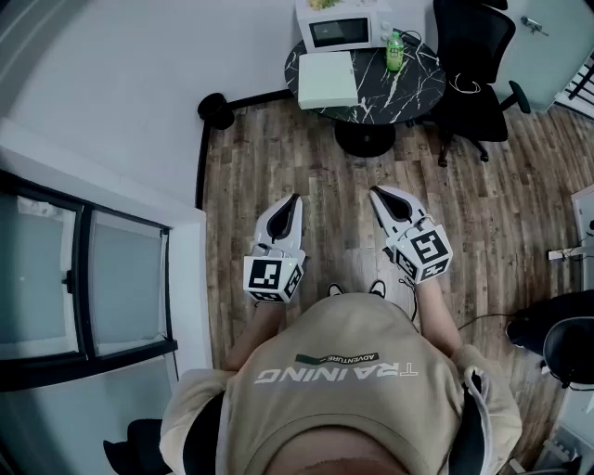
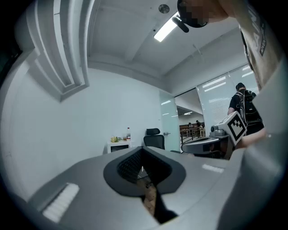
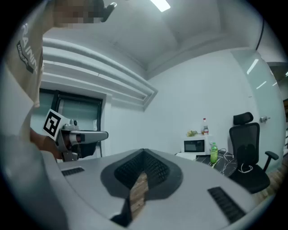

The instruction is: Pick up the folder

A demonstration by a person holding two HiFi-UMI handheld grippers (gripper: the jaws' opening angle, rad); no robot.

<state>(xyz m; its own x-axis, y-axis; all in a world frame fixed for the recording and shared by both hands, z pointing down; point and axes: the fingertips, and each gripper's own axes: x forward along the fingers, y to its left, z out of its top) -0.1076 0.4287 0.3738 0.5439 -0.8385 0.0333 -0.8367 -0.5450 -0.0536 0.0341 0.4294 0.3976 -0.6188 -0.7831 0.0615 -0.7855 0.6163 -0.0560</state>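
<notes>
Fingers on the left gripper point(image 1: 294, 198) and right gripper point(image 1: 375, 191) were clenched together, grasping nothing. The folder point(image 1: 327, 79), pale and flat (greenish-white), lay on the round black marble desk point(image 1: 413, 88), well ahead of them, beside a microwave point(image 1: 342, 28).

The person's beige fabric shirt point(image 1: 353, 399) carried the white word "TRAINING", seen upside down in the head view. Just above it, a small dark bar point(image 1: 338, 358) read "ADVENTURE". No other text could be read.
</notes>
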